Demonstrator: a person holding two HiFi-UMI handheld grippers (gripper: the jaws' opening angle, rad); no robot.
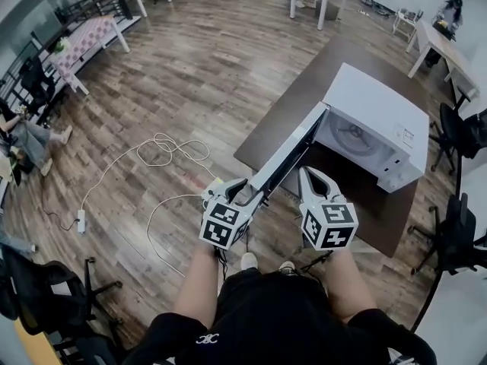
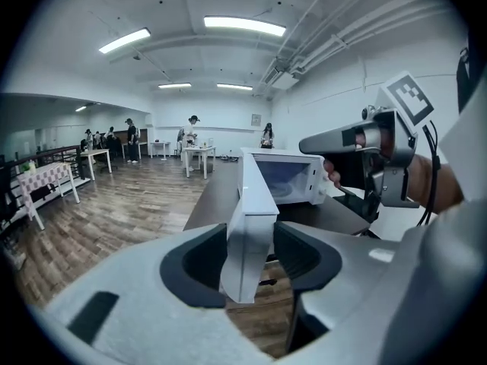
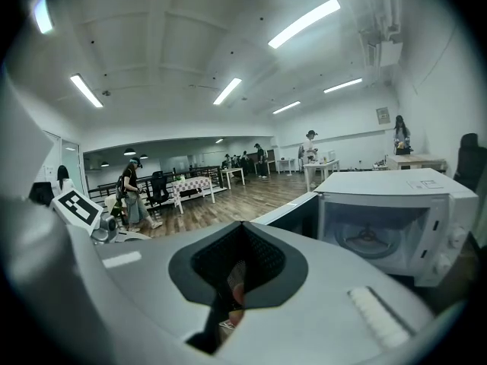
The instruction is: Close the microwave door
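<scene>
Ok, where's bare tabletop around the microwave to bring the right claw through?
Bare table lies before the microwave's open cavity, from the right claw out to the near edge. More bare top runs past the hinge side to the table's far end. Crowded: the open door's free edge, with the left claw straddling it, jaws apart.

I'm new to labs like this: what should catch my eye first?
A white microwave sits on a dark table at the right, its door swung wide open. The left claw straddles the door's free edge with jaws apart; the right claw hovers beside it, shut.
</scene>
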